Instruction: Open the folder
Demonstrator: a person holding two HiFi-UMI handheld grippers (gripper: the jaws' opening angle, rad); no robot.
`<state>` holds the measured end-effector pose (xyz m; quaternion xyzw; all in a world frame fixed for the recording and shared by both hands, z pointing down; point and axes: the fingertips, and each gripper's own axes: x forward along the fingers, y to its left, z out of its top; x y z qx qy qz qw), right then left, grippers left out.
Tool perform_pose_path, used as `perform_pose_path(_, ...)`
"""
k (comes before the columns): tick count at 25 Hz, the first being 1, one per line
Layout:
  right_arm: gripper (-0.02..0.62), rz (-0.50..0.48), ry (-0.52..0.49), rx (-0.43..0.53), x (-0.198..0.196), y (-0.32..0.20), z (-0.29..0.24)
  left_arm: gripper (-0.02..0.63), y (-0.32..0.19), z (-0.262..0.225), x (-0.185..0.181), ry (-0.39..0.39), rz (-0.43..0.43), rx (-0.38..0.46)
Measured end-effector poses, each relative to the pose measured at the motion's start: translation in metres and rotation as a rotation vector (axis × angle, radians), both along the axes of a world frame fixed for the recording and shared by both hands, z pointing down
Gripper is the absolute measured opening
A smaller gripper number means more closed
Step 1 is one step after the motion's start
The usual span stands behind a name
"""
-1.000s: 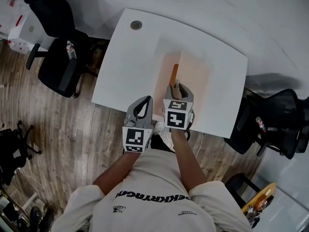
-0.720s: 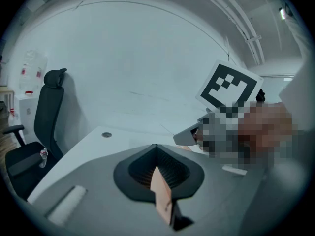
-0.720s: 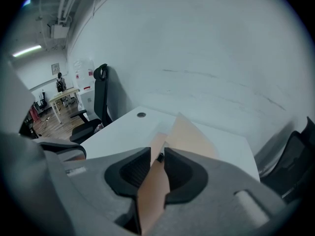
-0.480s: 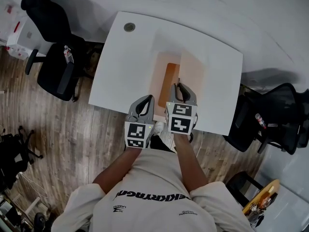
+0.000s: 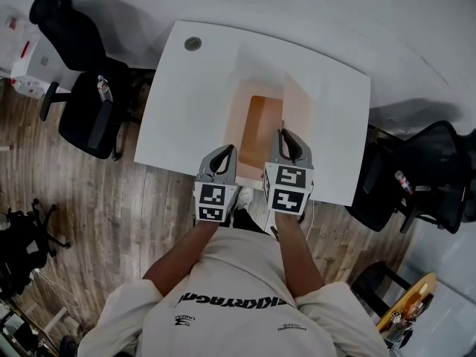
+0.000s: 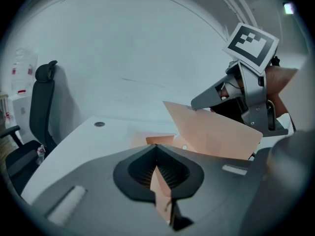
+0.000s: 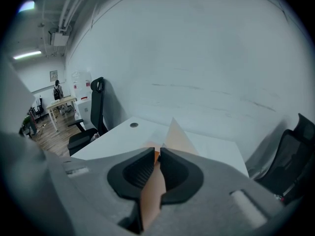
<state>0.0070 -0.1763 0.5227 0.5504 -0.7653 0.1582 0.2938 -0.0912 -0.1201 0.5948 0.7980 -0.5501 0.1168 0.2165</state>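
Note:
A peach folder [image 5: 256, 125] lies half open in the middle of the white table [image 5: 186, 103]. Its cover [image 5: 297, 106] stands raised on the right, with the darker inside showing. My right gripper [image 5: 283, 133] is closing its jaws on the cover's near edge, and the sheet [image 7: 151, 193] sits pinched between the pads. In the left gripper view that cover [image 6: 216, 136] hangs from the right gripper [image 6: 196, 104]. My left gripper [image 5: 226, 149] is shut on the folder's lower sheet [image 6: 160, 191] at the near edge, low over the table.
A round cable grommet [image 5: 193, 44] sits in the table's far left corner. A black office chair [image 5: 89, 114] stands left of the table, and another [image 5: 435, 181] at the right. Wooden floor surrounds the near side.
The right gripper has risen and drawn toward me with the cover, so the narrow orange slit has widened into an open wedge. The left gripper has sunk a little onto the near edge.

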Motion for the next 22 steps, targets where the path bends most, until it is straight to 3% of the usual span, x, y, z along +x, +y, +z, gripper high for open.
perform_pose_path(15, 0.023, 0.062, -0.008, 0.031, 0.041, 0.002, -0.016, -0.006, -0.003, 0.037, 0.014, -0.035, 0.026, -0.072)
perform_pose_path(22, 0.021, 0.083, -0.003, 0.038, 0.059, 0.002, -0.019, -0.006, -0.006, 0.047, 0.026, -0.011, 0.035, -0.106)
